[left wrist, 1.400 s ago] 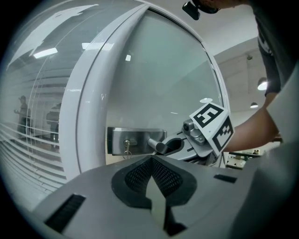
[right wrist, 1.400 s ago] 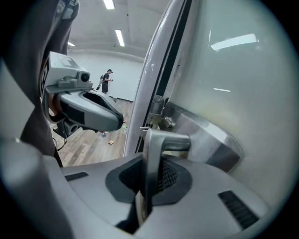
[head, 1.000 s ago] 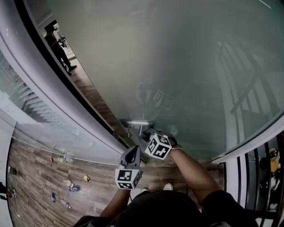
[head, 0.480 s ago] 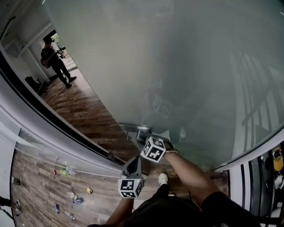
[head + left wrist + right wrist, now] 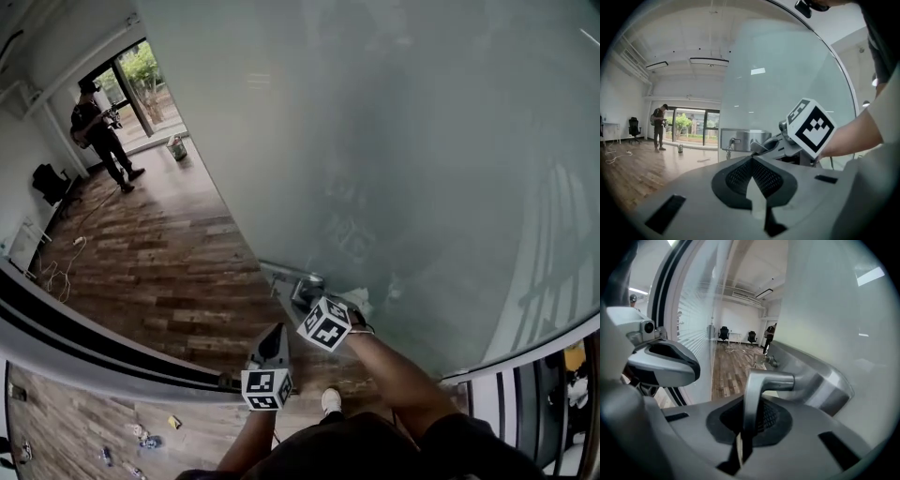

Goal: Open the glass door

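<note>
Pale grey-green glass door (image 5: 422, 141), silver handle (image 5: 761, 385)

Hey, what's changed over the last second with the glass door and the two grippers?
The glass door has swung further open from its frame, baring more of the wooden floor in the room beyond. The right gripper stays shut on the door handle and has travelled with it. The left gripper stays shut and empty alongside.

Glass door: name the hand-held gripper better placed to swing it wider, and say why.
Right. The right hand-held gripper is clamped on the metal door handle, so it can pull directly. The left hand-held gripper is shut on nothing, short of the handle.
</note>
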The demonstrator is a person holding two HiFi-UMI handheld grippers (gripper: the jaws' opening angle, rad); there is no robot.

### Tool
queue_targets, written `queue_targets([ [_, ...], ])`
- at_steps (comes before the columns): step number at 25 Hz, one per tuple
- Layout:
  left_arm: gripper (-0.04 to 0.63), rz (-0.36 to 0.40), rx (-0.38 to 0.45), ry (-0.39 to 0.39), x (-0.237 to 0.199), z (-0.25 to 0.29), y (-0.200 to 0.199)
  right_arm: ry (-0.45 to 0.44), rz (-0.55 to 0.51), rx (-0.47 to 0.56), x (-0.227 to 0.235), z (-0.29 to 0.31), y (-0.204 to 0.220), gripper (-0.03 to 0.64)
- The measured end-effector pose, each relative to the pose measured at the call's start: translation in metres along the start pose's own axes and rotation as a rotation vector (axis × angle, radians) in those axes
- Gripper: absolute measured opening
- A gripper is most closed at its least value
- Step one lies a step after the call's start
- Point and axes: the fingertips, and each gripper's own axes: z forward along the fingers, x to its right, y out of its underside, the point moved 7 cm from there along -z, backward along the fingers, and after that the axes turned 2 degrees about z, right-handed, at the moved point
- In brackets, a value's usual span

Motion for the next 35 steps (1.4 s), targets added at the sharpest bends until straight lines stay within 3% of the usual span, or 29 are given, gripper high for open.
queue_targets([
  [10,0.002,-0.002,0.02,0.077,-0.015,0.08,-0.021,0.086,0.087,-0.027,0.111,0.033,0.005,0.017],
  [20,0.002,0.005,-0.011,0.037,-0.026,0.17,-0.027,0.203,0.167,-0.049,0.234,0.05,0.031,0.017],
  [35,0.002,0.054,0.005,0.055,0.032,0.332,-0.058,0.352,0.328,-0.08,0.424,0.038,0.093,0.015],
])
